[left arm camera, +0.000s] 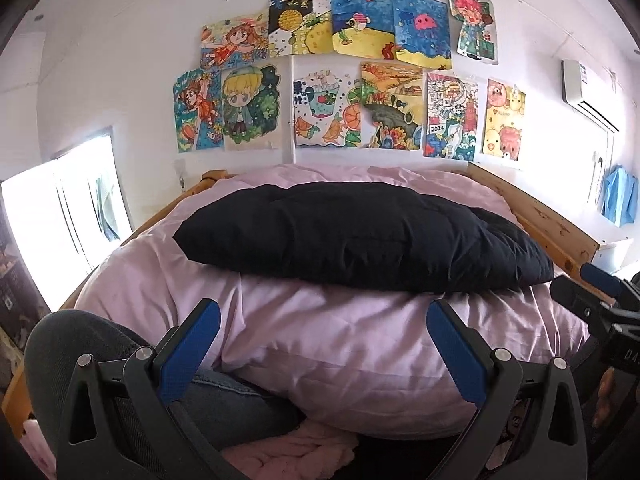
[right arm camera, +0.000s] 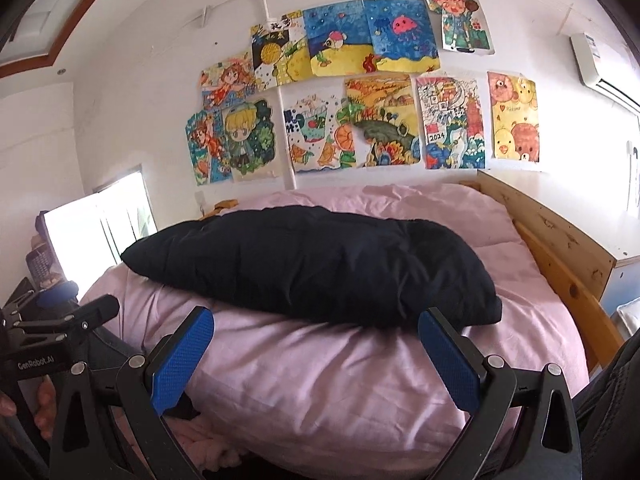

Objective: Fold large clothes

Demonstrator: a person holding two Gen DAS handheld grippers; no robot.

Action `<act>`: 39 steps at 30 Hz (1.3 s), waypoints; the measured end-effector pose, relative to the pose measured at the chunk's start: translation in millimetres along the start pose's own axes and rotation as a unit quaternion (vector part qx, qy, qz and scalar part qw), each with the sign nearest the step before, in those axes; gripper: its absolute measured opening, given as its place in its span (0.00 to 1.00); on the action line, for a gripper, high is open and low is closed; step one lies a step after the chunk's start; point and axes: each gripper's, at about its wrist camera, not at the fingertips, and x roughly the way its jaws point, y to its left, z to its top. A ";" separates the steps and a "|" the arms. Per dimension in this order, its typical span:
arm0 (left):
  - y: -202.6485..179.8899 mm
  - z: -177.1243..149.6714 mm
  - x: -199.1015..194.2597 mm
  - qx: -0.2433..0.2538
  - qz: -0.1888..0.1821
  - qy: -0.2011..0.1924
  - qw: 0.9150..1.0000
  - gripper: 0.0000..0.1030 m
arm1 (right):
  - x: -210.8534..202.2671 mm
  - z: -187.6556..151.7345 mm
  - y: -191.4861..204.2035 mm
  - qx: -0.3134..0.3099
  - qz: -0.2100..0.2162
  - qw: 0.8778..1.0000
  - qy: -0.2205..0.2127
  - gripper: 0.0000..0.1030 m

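Black garment point(left arm camera: 360, 236) lies crosswise mid-frame, ahead of both; left gripper point(left arm camera: 324, 350) & right gripper point(right arm camera: 316, 354) wide open, empty, right nearer.

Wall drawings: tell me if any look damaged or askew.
One does. The landscape drawing in the lower row has its lower-left corner torn or curled away, showing white. The top-right drawing hangs tilted, its lower edge curling off the wall. The others look flat, though they overlap unevenly.
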 end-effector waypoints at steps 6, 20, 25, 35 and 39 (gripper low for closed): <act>6.0 1.3 -0.3 -0.011 0.000 0.002 1.000 0.98 | 2.0 -1.6 0.4 -0.001 0.002 1.000 0.004 1.00; 5.4 0.9 -0.5 0.001 0.011 0.010 1.000 0.98 | 3.1 -3.3 3.4 -0.001 0.001 1.000 0.004 1.00; 6.8 -0.1 0.5 0.004 0.010 0.011 1.000 0.98 | 3.2 -3.1 4.7 -0.001 0.000 1.000 0.005 1.00; 8.5 -0.2 0.4 0.005 0.010 0.011 1.000 0.98 | 3.6 -3.4 6.9 0.000 0.000 1.000 0.005 1.00; 9.0 -0.3 0.7 0.005 0.010 0.011 1.000 0.98 | 3.5 -2.7 7.3 0.000 -0.001 1.000 0.005 1.00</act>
